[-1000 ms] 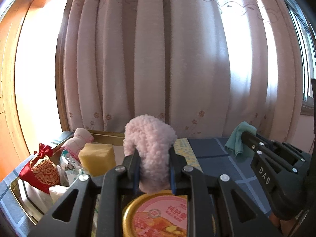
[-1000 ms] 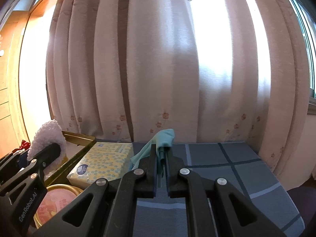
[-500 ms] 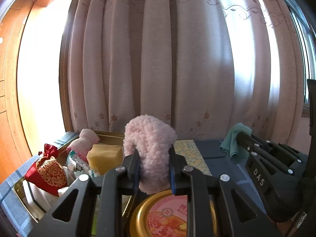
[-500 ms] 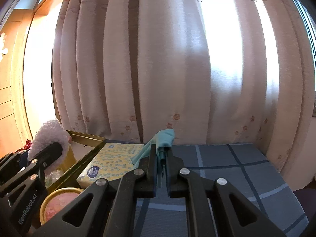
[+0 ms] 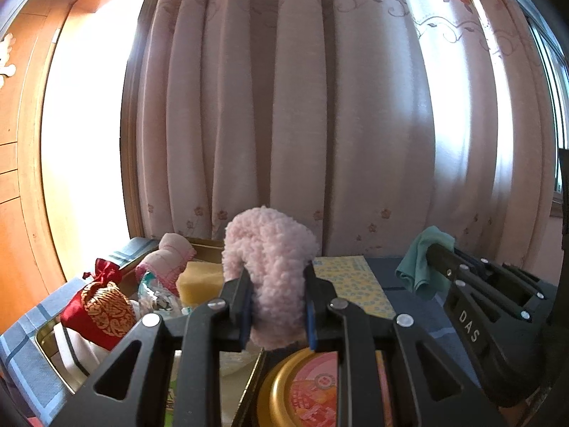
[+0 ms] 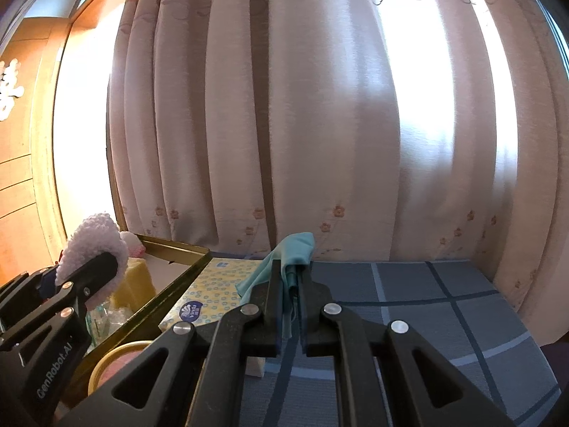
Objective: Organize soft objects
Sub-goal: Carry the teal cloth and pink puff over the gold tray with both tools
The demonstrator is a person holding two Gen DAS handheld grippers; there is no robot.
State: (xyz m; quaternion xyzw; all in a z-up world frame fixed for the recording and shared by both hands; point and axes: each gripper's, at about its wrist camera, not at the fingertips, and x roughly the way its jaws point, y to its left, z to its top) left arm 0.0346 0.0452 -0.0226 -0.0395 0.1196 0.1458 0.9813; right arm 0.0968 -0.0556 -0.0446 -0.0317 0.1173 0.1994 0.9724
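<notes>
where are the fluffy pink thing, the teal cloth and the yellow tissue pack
fluffy pink thing [image 5: 274,259], left wrist view, on its fuzzy middle above the pads
teal cloth [image 6: 297,245], right wrist view, on the fold sticking up
yellow tissue pack [image 6: 209,290], right wrist view, on its printed top

The left hand-held gripper is matt black plastic with shiny metal screws. Between its fingers is a pink fluffy sock, soft and bumpy. The right hand-held gripper pinches a thin, smooth teal cloth. Left of it is a shiny gold metal tray. Behind hangs a pale woven curtain. The desk wears a matt checked cloth.
</notes>
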